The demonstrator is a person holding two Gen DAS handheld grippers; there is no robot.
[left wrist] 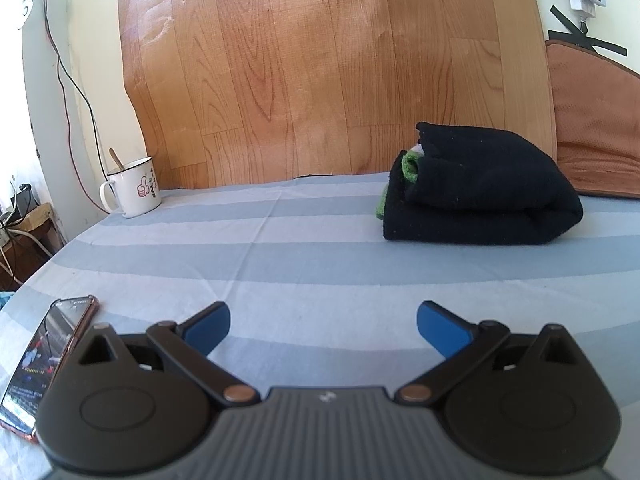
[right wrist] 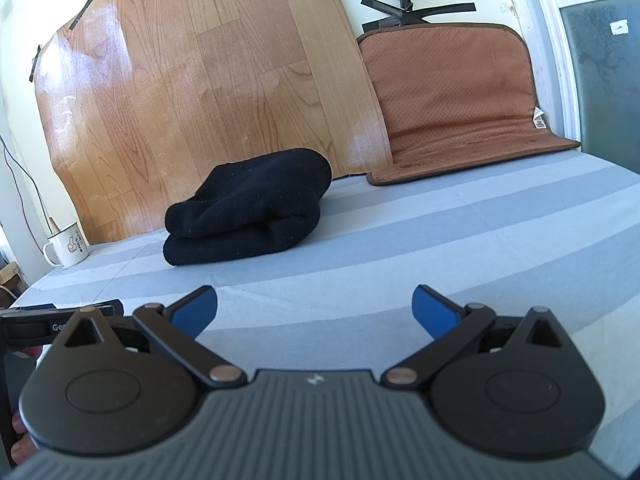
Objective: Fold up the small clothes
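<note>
The left tongs [left wrist: 323,330] sit low and level, pointing forward, with the jaws spread wide — the two blue pads [left wrist: 210,330] are well apart and nothing is between them. The black linkage arms splay outward from the grey ribbed body. The right tongs [right wrist: 314,312] are in the same pose — jaws wide, blue pads [right wrist: 434,314] empty, body tipped slightly so the view leans. In the right wrist view, part of the left tongs shows at the lower left edge, just beside the right ones; fingertips [right wrist: 18,424] of a hand peek in there.
</note>
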